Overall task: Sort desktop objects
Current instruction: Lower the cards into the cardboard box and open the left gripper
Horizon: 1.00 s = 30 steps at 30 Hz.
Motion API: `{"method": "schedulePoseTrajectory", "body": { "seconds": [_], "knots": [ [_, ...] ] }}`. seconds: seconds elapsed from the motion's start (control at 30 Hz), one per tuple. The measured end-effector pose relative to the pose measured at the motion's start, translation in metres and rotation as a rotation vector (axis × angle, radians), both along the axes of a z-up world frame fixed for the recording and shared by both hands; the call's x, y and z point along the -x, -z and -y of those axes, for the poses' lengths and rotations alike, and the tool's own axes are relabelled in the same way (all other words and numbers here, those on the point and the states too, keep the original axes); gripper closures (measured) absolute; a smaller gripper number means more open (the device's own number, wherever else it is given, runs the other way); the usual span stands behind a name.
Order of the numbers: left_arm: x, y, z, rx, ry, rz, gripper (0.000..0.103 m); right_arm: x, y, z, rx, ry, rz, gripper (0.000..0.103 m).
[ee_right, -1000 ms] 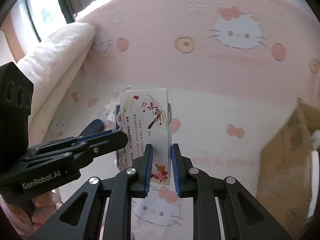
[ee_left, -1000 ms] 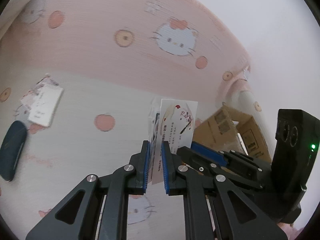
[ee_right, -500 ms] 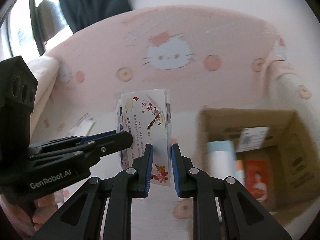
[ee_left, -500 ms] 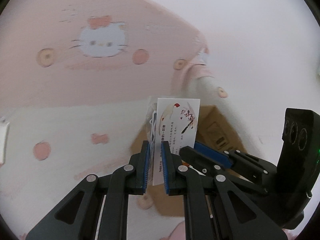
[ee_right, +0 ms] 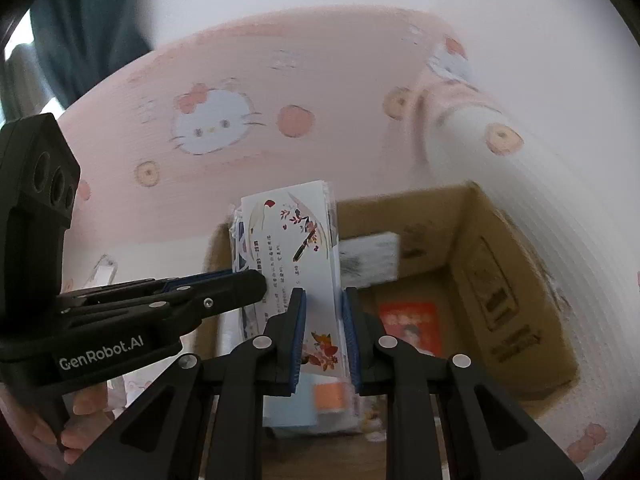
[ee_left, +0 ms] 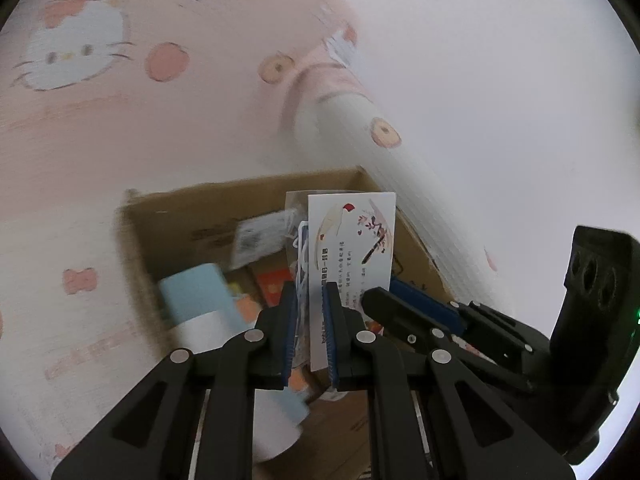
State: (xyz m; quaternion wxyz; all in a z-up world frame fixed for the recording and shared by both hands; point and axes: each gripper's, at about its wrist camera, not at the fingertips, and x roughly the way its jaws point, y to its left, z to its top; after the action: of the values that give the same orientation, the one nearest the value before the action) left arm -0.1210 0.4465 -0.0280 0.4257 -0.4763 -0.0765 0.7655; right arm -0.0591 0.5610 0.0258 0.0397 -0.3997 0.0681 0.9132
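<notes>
left wrist view: the left gripper [ee_left: 308,324] is clamped on a printed card packet [ee_left: 352,236], held upright over an open cardboard box [ee_left: 168,216] with a pale blue item [ee_left: 196,292] inside. the right gripper [ee_left: 384,292] pinches the packet from the side.

right wrist view: the right gripper [ee_right: 324,336] grips the packet [ee_right: 292,248] above the box [ee_right: 516,280], which sits on pink cartoon-cat bedding [ee_right: 240,92].

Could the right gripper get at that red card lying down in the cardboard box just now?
Probably not yet. The right gripper is shut on the card packet, shared with the left gripper. The cardboard box is open-topped, so the red card lies uncovered.
</notes>
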Motion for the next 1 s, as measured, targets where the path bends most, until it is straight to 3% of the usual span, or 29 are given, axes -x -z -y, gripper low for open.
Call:
{"method": "schedulePoseTrajectory", "body": {
  "seconds": [0.1,0.27,0.47,0.77,0.87,1.0],
  "knots": [
    [-0.001,0.011,-0.027,0.045,0.032,0.015,0.09,0.001,0.004,-0.028,0.033,0.053,0.022,0.087],
    [0.0,0.04,-0.061,0.077,0.076,0.172,0.09,0.0,0.013,-0.062,0.058,0.125,0.049,0.087],
    [-0.003,0.07,-0.085,0.14,0.09,0.274,0.09,0.0,0.031,-0.09,0.105,0.177,0.107,0.087],
    [-0.005,0.095,-0.1,0.225,0.12,0.32,0.09,0.0,0.064,-0.112,0.156,0.215,0.186,0.087],
    [-0.007,0.1,-0.104,0.256,0.129,0.319,0.084,0.001,0.071,-0.116,0.17,0.221,0.195,0.087],
    [-0.006,0.1,-0.102,0.262,0.125,0.308,0.065,0.006,0.078,-0.118,0.105,0.231,0.227,0.084]
  ]
}}
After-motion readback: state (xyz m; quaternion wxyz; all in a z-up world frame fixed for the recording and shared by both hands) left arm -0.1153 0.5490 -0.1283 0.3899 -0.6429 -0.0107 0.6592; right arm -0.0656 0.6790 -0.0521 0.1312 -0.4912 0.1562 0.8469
